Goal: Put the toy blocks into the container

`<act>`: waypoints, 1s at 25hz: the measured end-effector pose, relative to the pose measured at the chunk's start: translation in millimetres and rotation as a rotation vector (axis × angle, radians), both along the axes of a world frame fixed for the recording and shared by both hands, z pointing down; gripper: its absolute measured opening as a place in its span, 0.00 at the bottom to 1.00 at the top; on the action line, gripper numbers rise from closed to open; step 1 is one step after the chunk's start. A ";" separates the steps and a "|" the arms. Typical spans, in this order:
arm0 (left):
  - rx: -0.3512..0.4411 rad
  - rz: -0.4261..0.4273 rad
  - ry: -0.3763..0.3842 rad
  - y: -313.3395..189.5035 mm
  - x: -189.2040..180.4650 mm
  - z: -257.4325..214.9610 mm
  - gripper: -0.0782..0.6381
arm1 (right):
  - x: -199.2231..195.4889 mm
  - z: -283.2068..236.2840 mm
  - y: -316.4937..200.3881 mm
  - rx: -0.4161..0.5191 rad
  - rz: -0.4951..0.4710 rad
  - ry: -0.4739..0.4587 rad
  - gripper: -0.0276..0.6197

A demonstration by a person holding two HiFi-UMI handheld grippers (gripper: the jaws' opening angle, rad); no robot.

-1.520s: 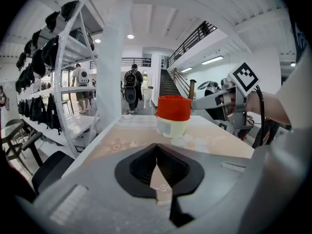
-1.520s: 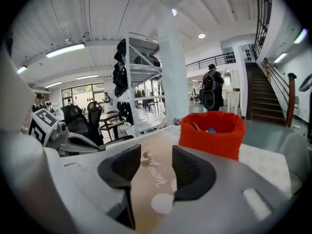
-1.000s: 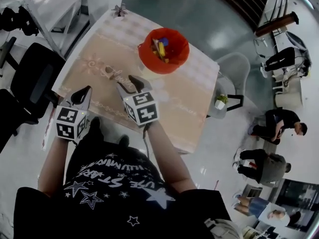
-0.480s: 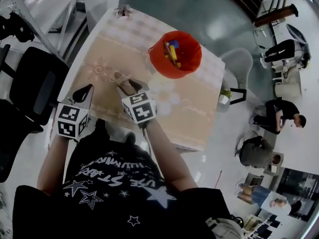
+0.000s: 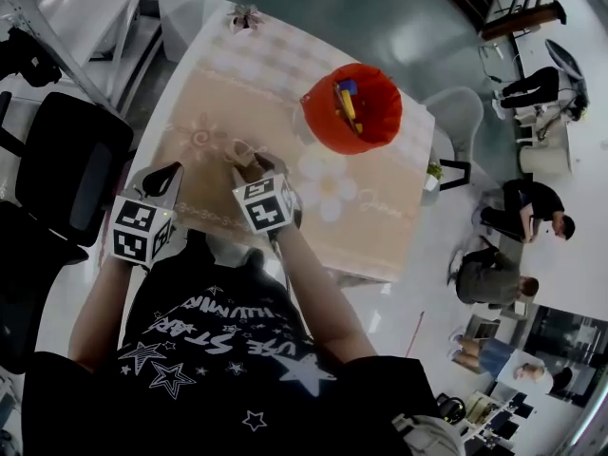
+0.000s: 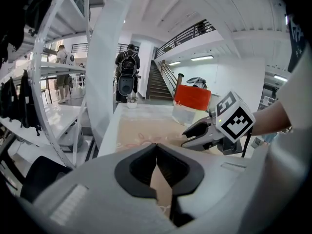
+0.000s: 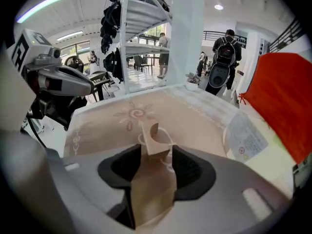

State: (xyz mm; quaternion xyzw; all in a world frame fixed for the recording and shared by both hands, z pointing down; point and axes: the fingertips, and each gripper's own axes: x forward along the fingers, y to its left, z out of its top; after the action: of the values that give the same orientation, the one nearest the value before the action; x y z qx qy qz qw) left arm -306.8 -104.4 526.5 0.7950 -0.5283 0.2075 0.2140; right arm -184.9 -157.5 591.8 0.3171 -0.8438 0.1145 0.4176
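The red container (image 5: 353, 109) stands on the table (image 5: 214, 93) toward its far right and holds several coloured blocks (image 5: 346, 96). My right gripper (image 5: 251, 162) hovers over the table's near middle, shut on a tan wooden arch block (image 7: 154, 139) that sticks out past the jaws. The container (image 7: 286, 99) is close on the right in the right gripper view. My left gripper (image 5: 167, 174) sits at the table's near left edge, with its jaws (image 6: 156, 147) shut and nothing between them. From there the right gripper (image 6: 189, 134) and the container (image 6: 192, 96) are ahead to the right.
A small potted plant (image 5: 244, 15) sits at the table's far corner. A black chair (image 5: 66, 164) stands to the left and a grey chair (image 5: 458, 122) beyond the container. White shelving (image 6: 58, 72) is on the left. People (image 5: 532, 212) sit far right.
The head view has swung, so the container sits further right in the picture. The right gripper's jaws look closer together than a second ago. The left gripper has barely moved.
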 end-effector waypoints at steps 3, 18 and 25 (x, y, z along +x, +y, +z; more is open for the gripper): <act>0.001 0.016 0.002 -3.5 -6.8 2.4 0.12 | -2.5 3.6 -2.0 0.001 0.015 0.009 0.36; 0.009 0.076 0.040 -13.6 -12.7 7.8 0.12 | -2.8 -14.5 -3.0 0.033 0.041 0.020 0.28; 0.019 0.096 0.034 -21.9 1.3 1.7 0.12 | 14.4 -66.1 -7.6 0.134 0.058 -0.039 0.28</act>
State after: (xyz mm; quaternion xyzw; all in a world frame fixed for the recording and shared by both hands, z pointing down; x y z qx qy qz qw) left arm -305.5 -126.3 528.2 0.8248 -0.4878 0.1992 0.2051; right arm -170.5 -165.2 525.7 0.3663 -0.8480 0.0760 0.3754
